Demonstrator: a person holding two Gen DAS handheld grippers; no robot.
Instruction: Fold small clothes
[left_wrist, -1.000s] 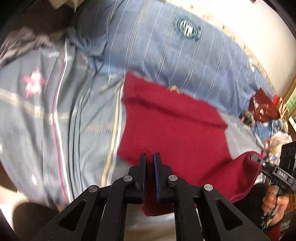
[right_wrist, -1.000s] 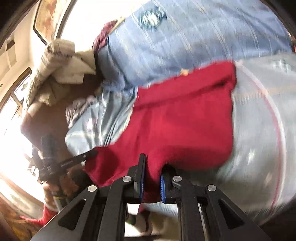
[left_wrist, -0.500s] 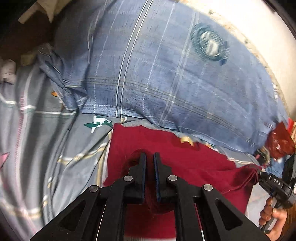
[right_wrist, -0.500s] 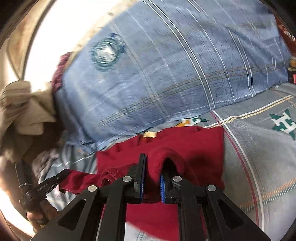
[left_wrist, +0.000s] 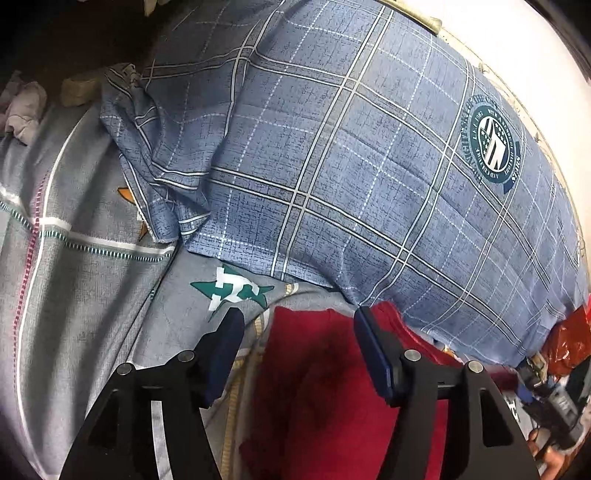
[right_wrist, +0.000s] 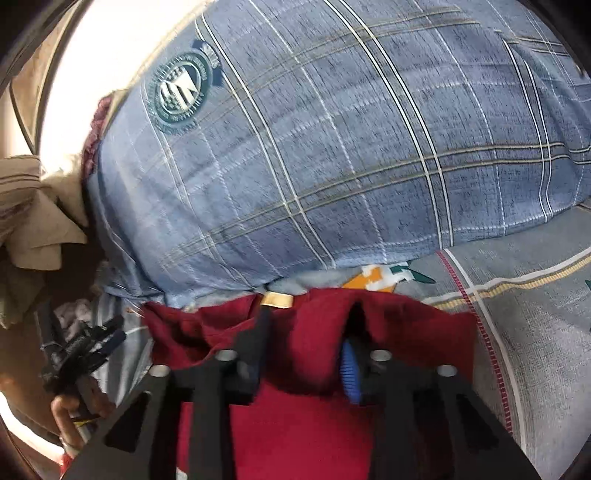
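Left wrist view shows the dark red knit garment lying flat on the grey patterned bedsheet, directly under and ahead of the left gripper, its far edge against the blue plaid pillow. Both grippers' jaws have just been opening (cloth lies loosely between them, unpinched); the right gripper hovers over the same garment, equally near.

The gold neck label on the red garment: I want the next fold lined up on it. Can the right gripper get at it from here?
Probably yes. The right gripper, jaws just opened and apart, hovers over the red garment, and the gold neck label lies uncovered just ahead of its fingertips. The blue plaid pillow bulges close behind it, leaving little room beyond.
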